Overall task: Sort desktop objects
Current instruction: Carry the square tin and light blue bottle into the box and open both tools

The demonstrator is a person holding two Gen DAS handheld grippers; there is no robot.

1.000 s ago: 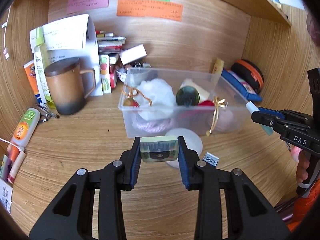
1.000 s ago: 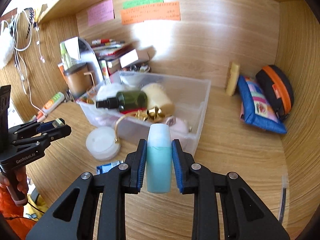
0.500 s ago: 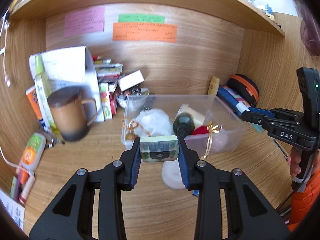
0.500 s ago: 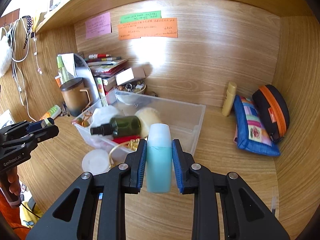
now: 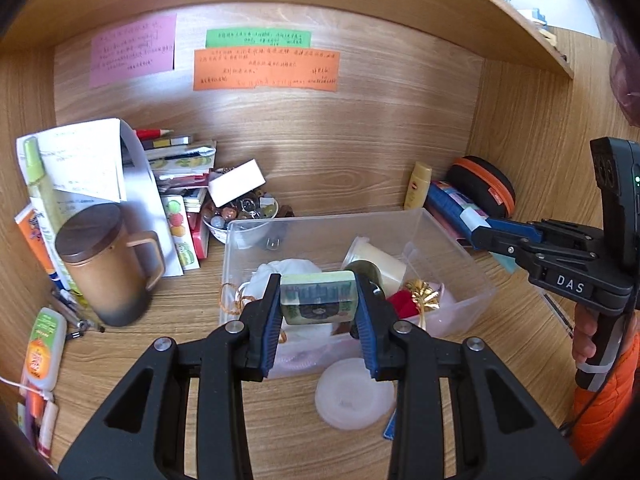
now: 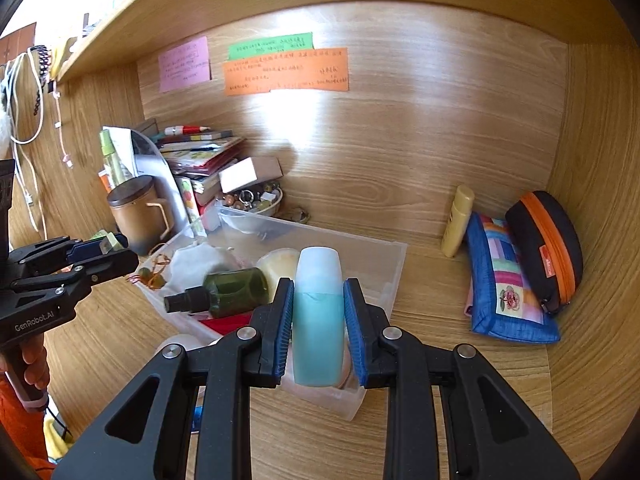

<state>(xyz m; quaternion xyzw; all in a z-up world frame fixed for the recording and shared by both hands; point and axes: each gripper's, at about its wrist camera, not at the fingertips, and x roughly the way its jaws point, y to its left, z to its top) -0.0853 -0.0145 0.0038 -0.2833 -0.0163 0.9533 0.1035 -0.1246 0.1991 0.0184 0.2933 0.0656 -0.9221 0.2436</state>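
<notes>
My left gripper [image 5: 317,282] is shut on a small green block with a dark picture [image 5: 318,300], held above the near wall of the clear plastic bin [image 5: 452,248]. My right gripper [image 6: 318,285] is shut on a light blue bottle with a white cap [image 6: 318,320], held over the bin's near right corner [image 6: 384,264]. Inside the bin lie a dark green spray bottle [image 6: 232,290], a white cloth [image 5: 288,270], a cream cup [image 5: 380,260] and a gold ribbon [image 5: 422,292]. Each gripper shows at the side of the other's view.
A brown lidded mug [image 5: 108,264], stacked books and a bowl of beads [image 5: 240,214] stand at the back left. A white round lid [image 5: 352,394] lies before the bin. A yellow tube [image 6: 458,220], blue pouch [image 6: 504,280] and black-orange case [image 6: 548,240] sit right.
Both grippers have risen with their objects still held, so the bin now sits lower and farther off in both views. The shelf above has come into sight.
</notes>
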